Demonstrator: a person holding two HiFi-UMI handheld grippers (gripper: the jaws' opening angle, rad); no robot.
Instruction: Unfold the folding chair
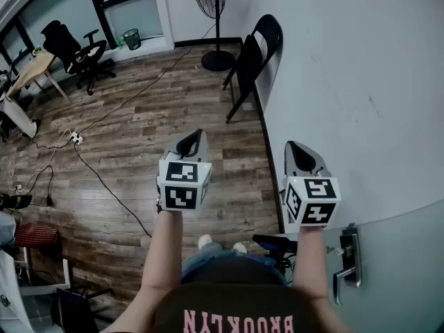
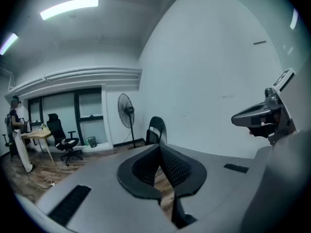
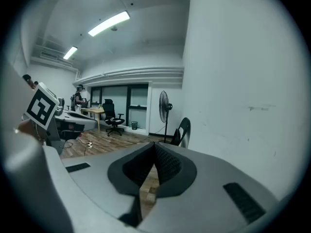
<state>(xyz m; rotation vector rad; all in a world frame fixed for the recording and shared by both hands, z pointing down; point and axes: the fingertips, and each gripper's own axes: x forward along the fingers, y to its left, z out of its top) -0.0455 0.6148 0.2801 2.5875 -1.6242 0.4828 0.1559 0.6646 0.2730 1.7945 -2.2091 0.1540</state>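
A black folding chair [image 1: 251, 61] leans folded against the white wall [image 1: 347, 82], far ahead of both grippers. It also shows small in the left gripper view as the chair [image 2: 155, 130] and in the right gripper view as the chair [image 3: 182, 131]. My left gripper [image 1: 192, 137] is held out over the wood floor, shut and empty. My right gripper [image 1: 300, 149] is beside it close to the wall, also shut with nothing between its tips [image 3: 154, 147]. In the left gripper view its own tips [image 2: 159, 148] meet.
A standing fan [image 1: 216, 19] is near the chair. An office chair [image 1: 76, 47] and a desk [image 1: 31, 71] stand at the far left, with cables and a power strip [image 1: 76, 139] on the floor. A door handle [image 1: 347, 262] is at my right.
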